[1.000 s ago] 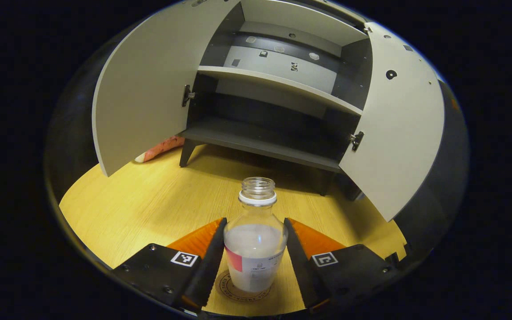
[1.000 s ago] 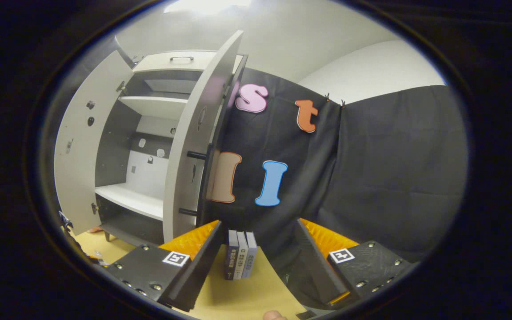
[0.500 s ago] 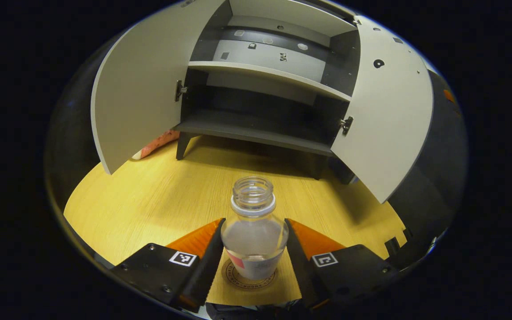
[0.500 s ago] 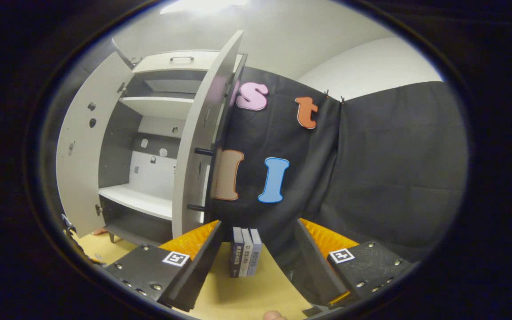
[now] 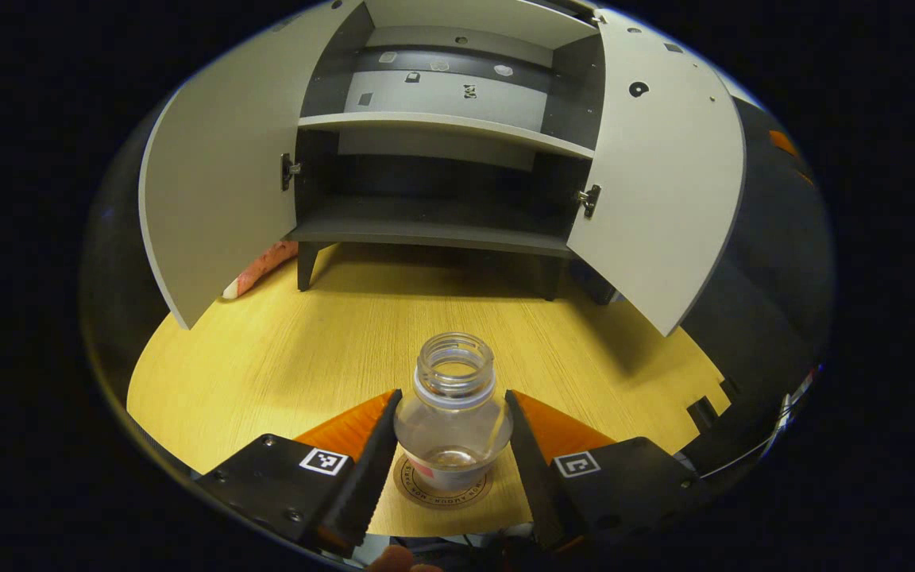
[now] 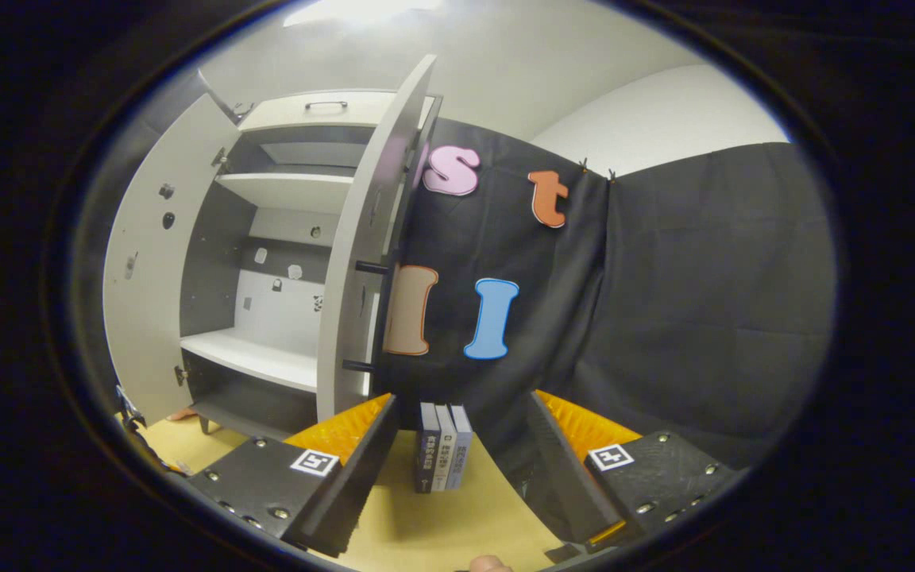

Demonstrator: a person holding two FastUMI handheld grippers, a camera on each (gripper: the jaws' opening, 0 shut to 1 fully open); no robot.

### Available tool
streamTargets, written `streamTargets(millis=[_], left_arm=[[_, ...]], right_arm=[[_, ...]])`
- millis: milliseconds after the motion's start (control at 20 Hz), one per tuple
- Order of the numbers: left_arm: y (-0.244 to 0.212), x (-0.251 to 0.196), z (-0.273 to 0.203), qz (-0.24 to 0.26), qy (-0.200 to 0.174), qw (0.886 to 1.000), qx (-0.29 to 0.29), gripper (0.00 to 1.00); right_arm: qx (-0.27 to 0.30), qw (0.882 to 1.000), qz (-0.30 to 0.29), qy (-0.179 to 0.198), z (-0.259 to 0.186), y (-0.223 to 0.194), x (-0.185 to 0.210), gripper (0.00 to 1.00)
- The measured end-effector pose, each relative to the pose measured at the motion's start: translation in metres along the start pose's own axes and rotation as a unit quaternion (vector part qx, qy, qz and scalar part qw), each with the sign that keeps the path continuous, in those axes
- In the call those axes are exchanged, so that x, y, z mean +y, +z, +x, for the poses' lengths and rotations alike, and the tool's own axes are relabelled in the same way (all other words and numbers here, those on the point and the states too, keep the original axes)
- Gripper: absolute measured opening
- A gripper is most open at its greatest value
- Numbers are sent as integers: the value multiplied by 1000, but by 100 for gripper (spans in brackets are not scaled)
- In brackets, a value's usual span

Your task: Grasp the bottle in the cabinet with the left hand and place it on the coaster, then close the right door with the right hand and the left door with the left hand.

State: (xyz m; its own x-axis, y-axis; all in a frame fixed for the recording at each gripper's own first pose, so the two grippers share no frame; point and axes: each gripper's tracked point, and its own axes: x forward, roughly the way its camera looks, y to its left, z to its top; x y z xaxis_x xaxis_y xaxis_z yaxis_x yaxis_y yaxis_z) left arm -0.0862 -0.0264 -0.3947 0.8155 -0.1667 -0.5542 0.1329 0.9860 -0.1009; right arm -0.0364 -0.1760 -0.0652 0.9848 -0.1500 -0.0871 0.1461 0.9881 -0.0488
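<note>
Left gripper view puts our left gripper (image 5: 451, 461) low over the front edge of the bench (image 5: 283, 357), its fingers set on either side of the bottle (image 5: 453, 425). They lie close against the glass, yet we cannot tell whether both press on it. The bottle is clear, uncapped and upright, and it stands on the round coaster (image 5: 443, 494). A ring of lettering runs round the coaster's rim, too small for us to read; the bottle's label shows a red patch and no legible words. Each finger mount carries a square black-and-white marker.

Farther back on the bench stands the cabinet (image 5: 434, 230), raised on short legs, with the left door (image 5: 215, 183) and the right door (image 5: 660, 183) both swung wide. Its shelves hold nothing we can make out.

Right gripper view shows our right gripper (image 6: 457, 469) with its fingers apart and nothing between them, held over the bench near the right door (image 6: 366, 262), seen almost edge-on with its dark bar handle facing the booth wall. Beyond the fingertips three books (image 6: 443, 457) stand upright together on the bench; their spines bear print we cannot read. This view also takes in a drawer (image 6: 322, 111) with a handle at the cabinet's top.
</note>
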Motion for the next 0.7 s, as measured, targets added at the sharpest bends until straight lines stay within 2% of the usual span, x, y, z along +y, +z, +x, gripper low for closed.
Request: streamTargets(millis=[400,700], left_arm=[[24,-7,-14,9,-4,1000,-12,79],[71,-18,-37,7,-16,999,-47,79]], right_arm=[[12,1000,19,-8,-1,-13,-6,98],[20,999,25,-8,1,-20,-8,99]])
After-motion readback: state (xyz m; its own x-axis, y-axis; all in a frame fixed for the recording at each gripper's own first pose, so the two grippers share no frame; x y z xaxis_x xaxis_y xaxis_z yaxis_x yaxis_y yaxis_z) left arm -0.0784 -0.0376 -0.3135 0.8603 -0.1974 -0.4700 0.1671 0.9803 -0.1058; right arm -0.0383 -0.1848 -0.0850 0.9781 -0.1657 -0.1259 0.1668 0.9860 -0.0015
